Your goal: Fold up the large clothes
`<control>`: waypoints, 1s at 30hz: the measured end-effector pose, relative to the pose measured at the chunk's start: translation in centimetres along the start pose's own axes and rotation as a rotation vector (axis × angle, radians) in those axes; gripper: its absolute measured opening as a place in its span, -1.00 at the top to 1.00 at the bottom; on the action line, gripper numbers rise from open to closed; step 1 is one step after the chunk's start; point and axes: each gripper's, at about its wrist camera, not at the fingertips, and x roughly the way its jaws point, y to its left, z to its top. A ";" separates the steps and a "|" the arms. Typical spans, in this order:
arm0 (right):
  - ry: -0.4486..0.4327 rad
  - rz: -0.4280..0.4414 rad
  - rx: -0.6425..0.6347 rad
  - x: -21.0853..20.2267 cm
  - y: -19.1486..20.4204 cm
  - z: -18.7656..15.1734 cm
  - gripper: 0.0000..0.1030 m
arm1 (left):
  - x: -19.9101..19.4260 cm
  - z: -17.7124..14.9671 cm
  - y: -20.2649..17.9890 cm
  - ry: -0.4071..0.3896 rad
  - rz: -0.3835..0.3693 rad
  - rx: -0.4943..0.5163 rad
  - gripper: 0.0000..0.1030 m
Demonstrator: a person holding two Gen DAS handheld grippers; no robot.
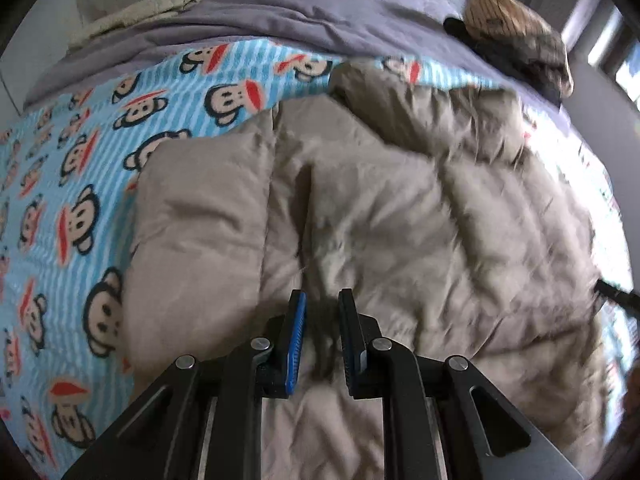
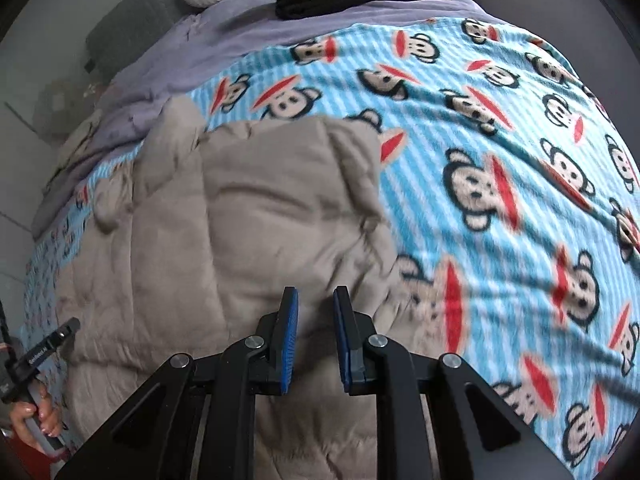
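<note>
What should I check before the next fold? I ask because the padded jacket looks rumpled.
1. Jacket lies fully on the monkey blanket: ok.
2. Jacket smooth: not ok, creased, with its far edge bunched.
3. Left tongs gripping fabric: cannot tell; narrow gap with dark shadow in it.
4. Right tongs gripping fabric: not ok; jaws apart above the jacket, nothing pinched.
5. Clothes pile apart from the jacket: ok, at the bed's far end.

black grippers [image 1: 322, 300] – blue pads (seemingly ribbed), silver screws
</note>
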 end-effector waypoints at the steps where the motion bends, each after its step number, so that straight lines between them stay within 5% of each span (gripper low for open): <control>1: 0.007 -0.007 -0.009 0.2 0.2 -0.4 0.62 | 0.3 -0.3 -0.1 0.008 0.013 0.010 0.64; 8: 0.057 -0.026 -0.003 1.8 0.4 -1.3 0.62 | 1.3 -0.5 -0.2 0.036 0.055 0.011 0.64; 25: 0.121 0.082 0.002 -2.8 -0.6 -3.9 0.57 | -3.8 -2.8 -2.4 0.022 0.117 -0.059 0.63; 26: 0.125 0.088 -0.001 -2.9 -0.6 -3.9 0.49 | -4.0 -2.9 -2.6 0.019 0.130 -0.056 0.42; 27: 0.126 0.091 -0.003 -3.0 -0.7 -3.9 0.43 | -4.2 -3.0 -2.8 0.015 0.138 -0.056 -0.33; 28: 0.126 0.094 -0.005 -3.1 -0.8 -3.9 0.32 | -4.5 -3.1 -2.9 0.005 0.143 -0.063 -0.69; 29: 0.124 0.098 -0.010 -3.4 -0.9 -3.9 0.29 | -5.2 -3.3 -3.1 -0.026 0.154 -0.073 -0.95; 30: 0.122 0.100 -0.014 -3.5 -1.0 -3.9 0.29 | -5.8 -3.4 -3.3 -0.050 0.162 -0.071 -0.95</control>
